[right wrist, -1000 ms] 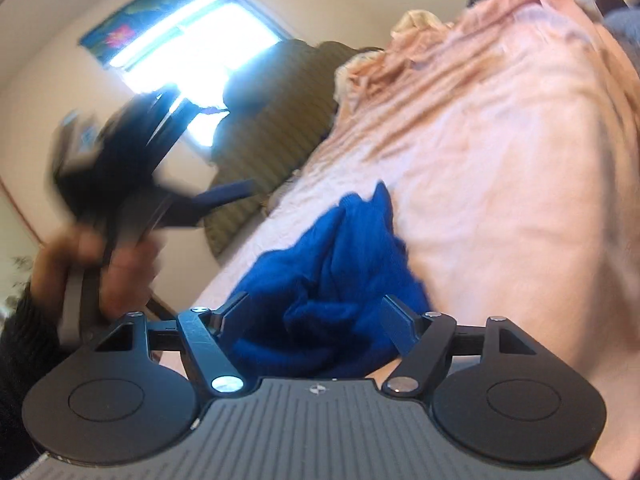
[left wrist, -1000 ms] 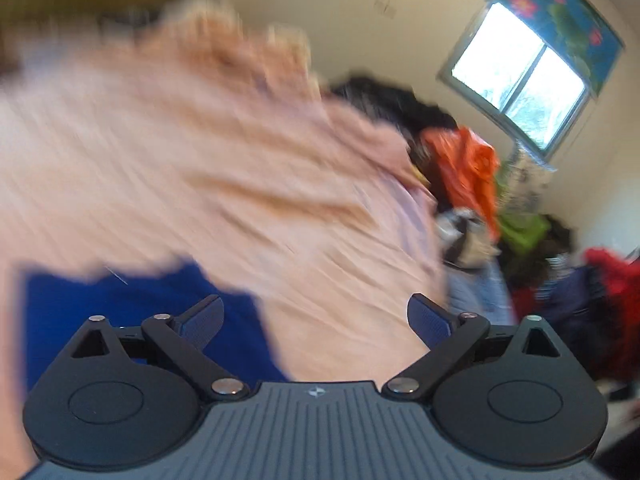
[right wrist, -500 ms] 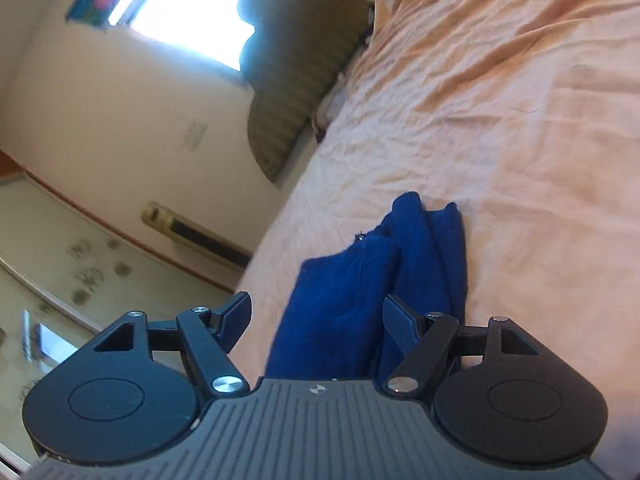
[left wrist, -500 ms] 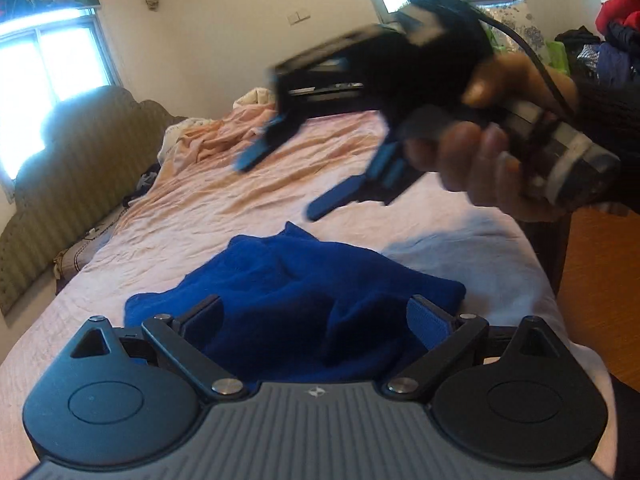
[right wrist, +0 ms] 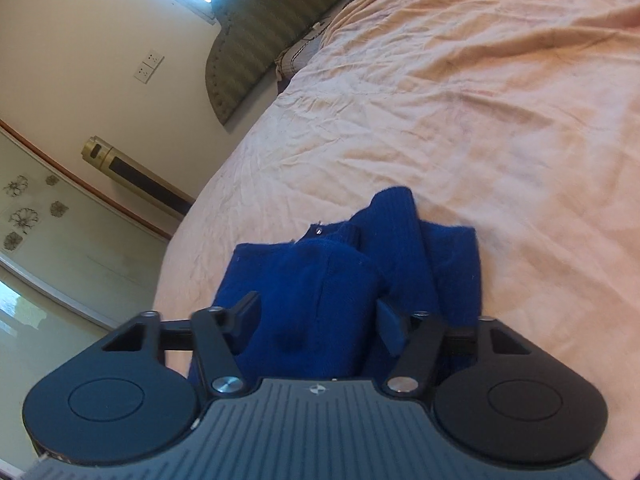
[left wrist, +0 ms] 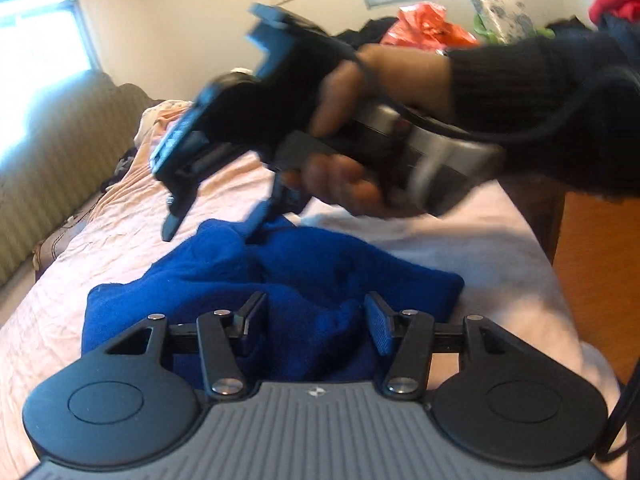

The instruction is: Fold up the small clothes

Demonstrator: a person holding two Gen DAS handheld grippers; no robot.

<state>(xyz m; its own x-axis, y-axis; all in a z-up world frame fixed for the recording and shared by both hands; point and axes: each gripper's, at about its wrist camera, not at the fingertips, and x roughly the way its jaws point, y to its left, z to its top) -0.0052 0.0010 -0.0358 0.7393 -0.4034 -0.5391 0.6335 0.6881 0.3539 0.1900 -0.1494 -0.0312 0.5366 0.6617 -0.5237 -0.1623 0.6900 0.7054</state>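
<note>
A crumpled blue knit garment [left wrist: 320, 276] lies on the pink bed sheet [left wrist: 120, 256]. My left gripper [left wrist: 316, 324] is open low over the garment's near edge, with blue cloth showing between its fingers. A hand in a dark sleeve [left wrist: 520, 96] holds my right gripper [left wrist: 212, 228] over the garment's far side, blurred, its two fingertips apart and pointing down at the cloth. In the right wrist view the garment [right wrist: 340, 280] is bunched into folds, and the right gripper [right wrist: 318, 324] is open with a raised fold between its fingers.
A padded headboard [left wrist: 52, 168] stands at the bed's far left. Piled clothes and an orange bag [left wrist: 428, 24] sit under a window at the back. The bed's right edge drops to a wooden floor [left wrist: 600, 280]. A gold tower unit [right wrist: 132, 172] stands by the wall.
Both grippers have come down close onto the blue garment. The left jaws have narrowed while staying apart. The right gripper swung from above the cloth to its far side.
</note>
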